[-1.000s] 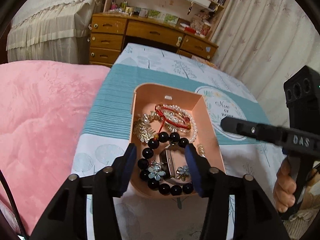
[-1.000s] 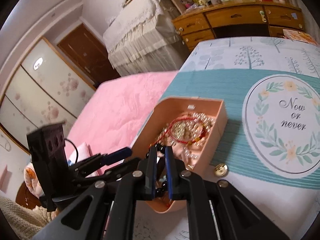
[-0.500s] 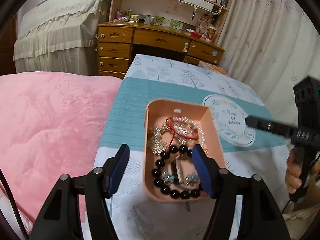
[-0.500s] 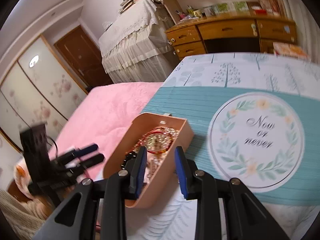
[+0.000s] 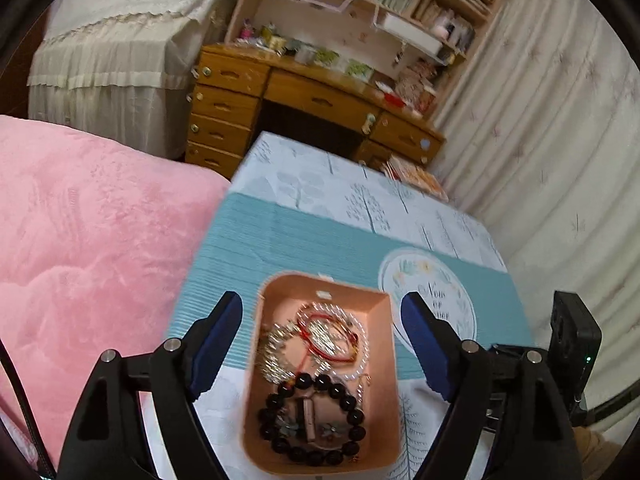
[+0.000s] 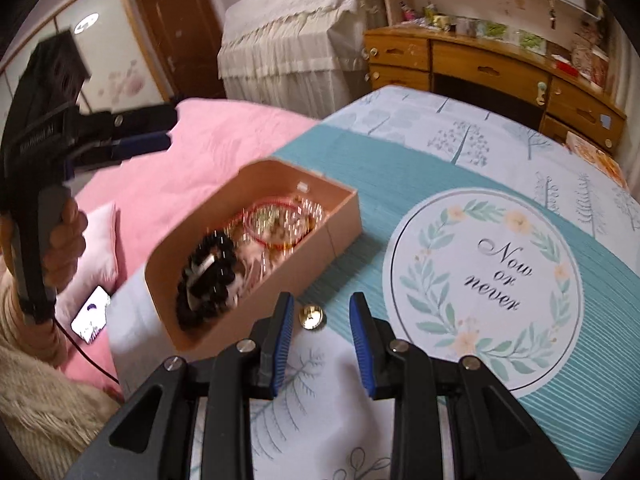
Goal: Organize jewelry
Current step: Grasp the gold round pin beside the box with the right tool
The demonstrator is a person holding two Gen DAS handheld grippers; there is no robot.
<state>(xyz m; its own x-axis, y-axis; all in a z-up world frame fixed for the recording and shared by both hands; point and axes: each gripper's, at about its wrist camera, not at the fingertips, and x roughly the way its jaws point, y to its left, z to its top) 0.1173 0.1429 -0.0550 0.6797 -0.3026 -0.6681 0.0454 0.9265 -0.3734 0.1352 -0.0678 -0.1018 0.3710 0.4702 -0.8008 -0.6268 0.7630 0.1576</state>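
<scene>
A peach jewelry box sits on the teal-and-white tablecloth. It holds a black bead bracelet, a red cord and pearl bracelet, and gold pieces. My left gripper is open and empty, raised above the box with its fingers on either side. My right gripper is open and empty, just in front of a small gold piece lying on the cloth beside the box. The left gripper also shows in the right wrist view.
A pink quilt lies left of the table. A round "Now or never" print marks the cloth right of the box. A phone lies on the pink bedding. A wooden desk stands behind the table.
My left gripper has lifted away from the box and opened wider. My right gripper has opened and drawn back from the box, now over the cloth by the gold piece.
</scene>
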